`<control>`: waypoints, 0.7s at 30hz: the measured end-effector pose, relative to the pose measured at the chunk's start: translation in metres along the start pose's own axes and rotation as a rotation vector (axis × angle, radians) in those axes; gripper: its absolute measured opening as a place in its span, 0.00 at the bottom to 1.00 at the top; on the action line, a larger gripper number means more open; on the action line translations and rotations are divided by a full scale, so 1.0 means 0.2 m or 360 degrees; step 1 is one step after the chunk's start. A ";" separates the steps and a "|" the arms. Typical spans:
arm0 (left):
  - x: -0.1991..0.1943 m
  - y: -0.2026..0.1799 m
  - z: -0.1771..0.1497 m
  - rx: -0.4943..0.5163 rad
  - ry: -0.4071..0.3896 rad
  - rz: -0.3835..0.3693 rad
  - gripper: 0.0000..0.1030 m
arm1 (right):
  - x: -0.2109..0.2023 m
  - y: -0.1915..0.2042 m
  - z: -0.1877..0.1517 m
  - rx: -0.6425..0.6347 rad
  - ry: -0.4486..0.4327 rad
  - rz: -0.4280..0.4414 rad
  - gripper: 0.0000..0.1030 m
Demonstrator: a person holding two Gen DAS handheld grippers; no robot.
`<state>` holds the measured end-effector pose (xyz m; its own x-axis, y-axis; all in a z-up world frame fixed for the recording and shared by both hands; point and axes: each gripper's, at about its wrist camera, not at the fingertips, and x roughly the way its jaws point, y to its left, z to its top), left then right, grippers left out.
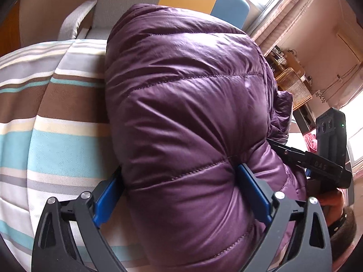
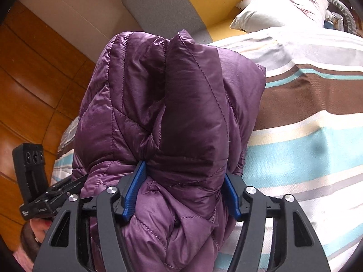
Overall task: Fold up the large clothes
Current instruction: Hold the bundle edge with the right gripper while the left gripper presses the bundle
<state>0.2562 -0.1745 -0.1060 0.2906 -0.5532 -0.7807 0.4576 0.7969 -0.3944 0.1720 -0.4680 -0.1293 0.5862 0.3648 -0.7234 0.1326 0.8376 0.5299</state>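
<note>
Jacket lengthwise away from both claws

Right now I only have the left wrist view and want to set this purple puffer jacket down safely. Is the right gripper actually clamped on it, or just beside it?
Observer: The right gripper has both blue pads pressed into a bunched fold of the purple puffer jacket.
Operator: What lies past the jacket on that side?
Observer: The striped bedspread stretches away, with a white pillow at its far end.
Operator: Anything on the other side of it?
Observer: Wooden floor, so the jacket there is at the bed's edge.
</note>
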 end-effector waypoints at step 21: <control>-0.06 -0.15 0.00 0.0197 -0.0113 0.0196 0.87 | -0.02 -0.03 -0.05 -0.0012 -0.0024 0.0081 0.45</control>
<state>0.2400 -0.1913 -0.0844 0.4076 -0.4726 -0.7814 0.5134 0.8262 -0.2319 0.1605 -0.4709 -0.1334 0.6038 0.4013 -0.6887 0.0964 0.8210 0.5628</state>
